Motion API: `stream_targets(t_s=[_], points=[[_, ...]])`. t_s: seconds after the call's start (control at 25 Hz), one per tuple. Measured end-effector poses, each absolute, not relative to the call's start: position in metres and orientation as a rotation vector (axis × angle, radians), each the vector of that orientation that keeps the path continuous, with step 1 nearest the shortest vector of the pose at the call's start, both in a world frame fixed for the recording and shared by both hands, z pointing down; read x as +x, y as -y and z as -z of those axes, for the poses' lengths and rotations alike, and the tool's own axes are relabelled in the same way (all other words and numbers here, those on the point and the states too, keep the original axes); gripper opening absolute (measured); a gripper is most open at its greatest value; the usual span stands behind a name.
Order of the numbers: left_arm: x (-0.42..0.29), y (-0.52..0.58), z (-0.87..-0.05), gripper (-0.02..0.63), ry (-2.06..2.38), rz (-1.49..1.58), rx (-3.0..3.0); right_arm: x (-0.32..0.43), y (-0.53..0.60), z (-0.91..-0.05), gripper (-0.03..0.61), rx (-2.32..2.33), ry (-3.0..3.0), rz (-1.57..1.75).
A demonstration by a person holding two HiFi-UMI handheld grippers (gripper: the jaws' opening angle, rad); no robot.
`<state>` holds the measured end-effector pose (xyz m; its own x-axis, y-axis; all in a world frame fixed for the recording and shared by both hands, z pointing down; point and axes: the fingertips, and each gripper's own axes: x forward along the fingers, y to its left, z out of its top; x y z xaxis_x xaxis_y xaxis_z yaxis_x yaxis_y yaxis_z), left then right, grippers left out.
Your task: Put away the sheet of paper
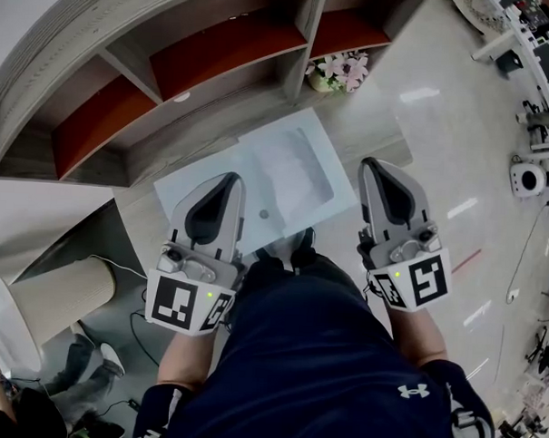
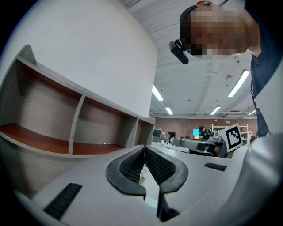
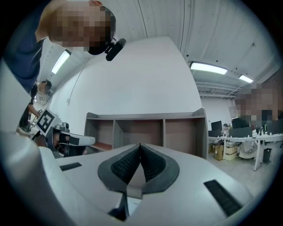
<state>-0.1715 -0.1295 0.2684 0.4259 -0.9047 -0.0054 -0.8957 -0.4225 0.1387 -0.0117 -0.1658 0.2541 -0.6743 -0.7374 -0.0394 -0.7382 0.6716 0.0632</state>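
A white sheet of paper (image 1: 290,164) lies on a pale low table (image 1: 177,196) below me, in front of the shelf unit. My left gripper (image 1: 229,180) is held up in the air over the table's left part, jaws closed tip to tip with nothing between them. My right gripper (image 1: 372,163) hovers just right of the sheet, also shut and empty. In the left gripper view the left gripper (image 2: 144,148) points at the shelves, pads meeting. The right gripper (image 3: 140,145) in its own view faces the same shelves, pads touching at the tips.
A wooden shelf unit (image 1: 218,48) with red-brown boards stands beyond the table, with open bays (image 3: 146,130). A pot of pink flowers (image 1: 340,71) sits at its right end. Desks and equipment (image 1: 534,98) line the far right; a beige cylinder (image 1: 62,291) stands left.
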Motion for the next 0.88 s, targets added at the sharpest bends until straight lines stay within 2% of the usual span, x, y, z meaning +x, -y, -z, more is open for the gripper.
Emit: stream_targets(t_s=[0.88], points=[[-0.169,0.134,-0.279,0.021,1.579,0.095,2.535,-0.013,0.166,-0.254,0.014,-1.236,-2.85,-0.058]])
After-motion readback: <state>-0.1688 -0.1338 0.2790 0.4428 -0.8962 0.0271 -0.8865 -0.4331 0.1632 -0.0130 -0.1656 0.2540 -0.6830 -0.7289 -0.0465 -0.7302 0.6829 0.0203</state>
